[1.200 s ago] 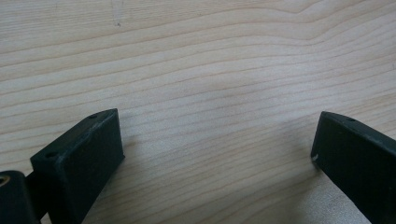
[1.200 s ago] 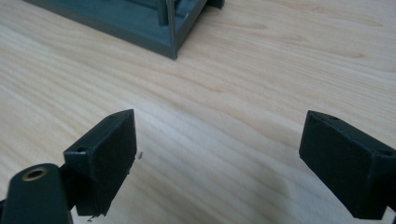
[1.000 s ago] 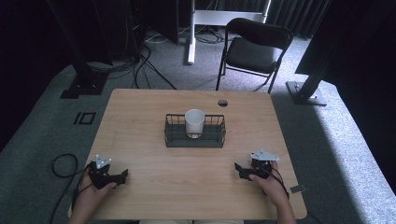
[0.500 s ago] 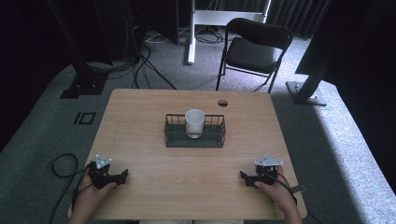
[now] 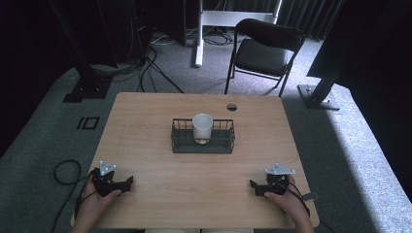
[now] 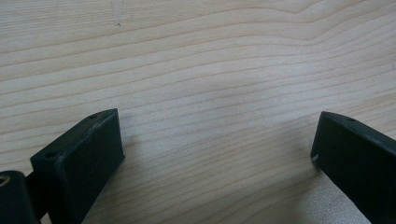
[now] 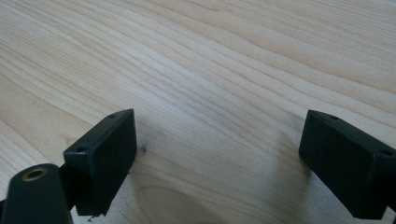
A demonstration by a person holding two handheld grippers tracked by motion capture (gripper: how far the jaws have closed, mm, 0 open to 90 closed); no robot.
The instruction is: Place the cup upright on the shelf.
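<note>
Both grippers, left (image 5: pixel 127 183) and right (image 5: pixel 253 185), rest on the wooden surface (image 5: pixel 194 179), jaws wide open and empty. A white cup (image 5: pixel 202 127) stands in a wire basket (image 5: pixel 202 144), well apart.

The high view looks forward and down over the whole desk (image 5: pixel 155 145). Each gripper view sits close above the near desk wood, one left, one right.
</note>
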